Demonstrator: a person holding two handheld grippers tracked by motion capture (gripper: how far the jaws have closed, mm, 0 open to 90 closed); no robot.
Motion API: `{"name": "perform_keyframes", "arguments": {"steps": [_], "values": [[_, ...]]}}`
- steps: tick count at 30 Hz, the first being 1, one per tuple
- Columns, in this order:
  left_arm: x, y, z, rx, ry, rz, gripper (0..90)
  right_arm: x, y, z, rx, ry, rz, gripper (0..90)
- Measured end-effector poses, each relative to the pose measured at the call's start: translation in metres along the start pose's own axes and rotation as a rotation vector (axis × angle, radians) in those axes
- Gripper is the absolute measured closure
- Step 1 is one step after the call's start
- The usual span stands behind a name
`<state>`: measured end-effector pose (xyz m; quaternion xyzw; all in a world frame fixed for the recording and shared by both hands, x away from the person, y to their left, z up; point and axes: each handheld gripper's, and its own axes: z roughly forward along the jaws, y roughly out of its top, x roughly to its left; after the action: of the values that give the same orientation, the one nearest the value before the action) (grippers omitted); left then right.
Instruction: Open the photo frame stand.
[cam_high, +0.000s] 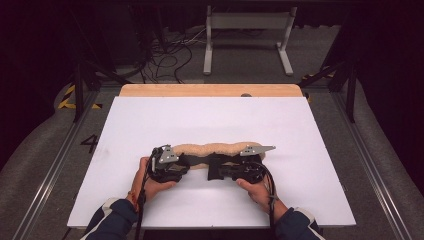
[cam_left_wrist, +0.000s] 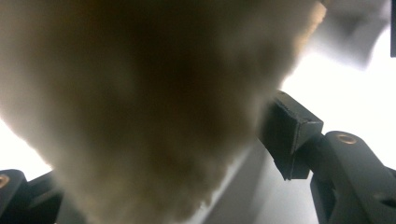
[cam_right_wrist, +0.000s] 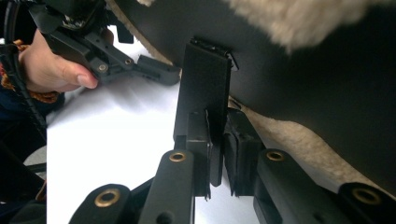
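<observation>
Fleece fills the close foreground of the left gripper view: tan, fuzzy, out of focus, sitting between the two black jaws. One pad (cam_left_wrist: 289, 140) shows at the right, just at the fleece edge; the other jaw is mostly hidden behind the fabric, so I cannot tell whether the left gripper (cam_high: 186, 161) is pinching it.

Largest down:

- White worktop (cam_high: 210, 120), wood strip along its far edge, grey floor and cables beyond.
- Garment (cam_high: 215, 149): long tan fleece piece with a black outer side, lying crosswise on the worktop, a little nearer the person than the centre, just beyond both grippers. In the right gripper view the black face spans the top, with fleece lining showing along its edge.
- Both hands come in from the bottom of the high view, dark sleeves, one gripper each, facing inward toward each other at the garment's near edge.
- Right gripper (cam_high: 216, 172): jaws pressed nearly together on a black strap tab (cam_right_wrist: 205, 88) that hangs off the garment (tab stands upright between the pads, visibly clamped).
- Left hand (cam_right_wrist: 53, 67) and its gripper show farther off in the right gripper view, jaw tips at the garment edge.
</observation>
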<state>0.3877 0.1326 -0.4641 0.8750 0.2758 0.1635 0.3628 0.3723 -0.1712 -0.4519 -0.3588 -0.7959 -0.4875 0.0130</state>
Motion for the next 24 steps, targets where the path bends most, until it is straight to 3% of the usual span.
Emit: {"name": "perform_keyframes", "arguments": {"steps": [5,18,24], "values": [[0.001,0.001,0.002,-0.006,0.015,-0.015,42.9,0.0,0.0,0.001,0.0,-0.012,-0.012,82.2],[-0.004,0.002,0.004,-0.014,0.071,-0.038,42.9,0.011,-0.004,0.0,-0.009,-0.111,-0.085,80.3],[-0.003,0.001,0.005,-0.018,0.058,-0.037,43.0,0.011,-0.003,-0.004,0.005,-0.13,-0.118,81.8]]}}
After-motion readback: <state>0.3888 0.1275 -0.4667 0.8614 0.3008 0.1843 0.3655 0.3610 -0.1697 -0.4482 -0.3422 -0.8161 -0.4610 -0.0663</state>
